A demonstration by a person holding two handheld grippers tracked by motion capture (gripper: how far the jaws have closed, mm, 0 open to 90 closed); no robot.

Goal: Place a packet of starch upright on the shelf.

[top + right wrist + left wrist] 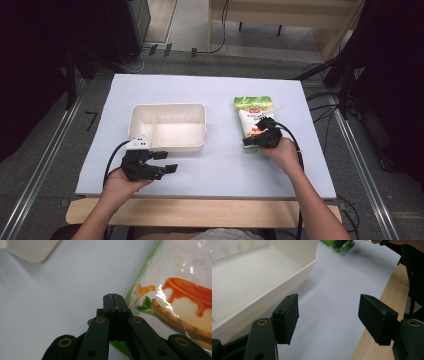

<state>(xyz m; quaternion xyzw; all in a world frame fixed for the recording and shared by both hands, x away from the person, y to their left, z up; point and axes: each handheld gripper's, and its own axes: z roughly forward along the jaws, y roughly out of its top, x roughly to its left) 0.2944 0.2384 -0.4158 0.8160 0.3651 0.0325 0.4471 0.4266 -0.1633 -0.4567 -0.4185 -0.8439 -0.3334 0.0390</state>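
A green and white snack bag (255,117) lies flat on the right half of the white table top (220,165). My right gripper (250,142) is shut at the bag's near left corner. In the right gripper view, green film of the bag (175,290) shows on both sides of the closed gripper (115,298), pinched there. My left gripper (167,161) stands open just in front of the cream divided tray (167,106), with nothing between its jaws. In the left gripper view, the open gripper (328,317) hovers over bare table beside the tray's wall (287,282).
The table's wooden front edge (200,212) runs below both hands. Cables (325,107) and dark equipment stand off the right side. A metal rail (45,160) runs along the left. A corner of the bag (342,245) shows far off in the left gripper view.
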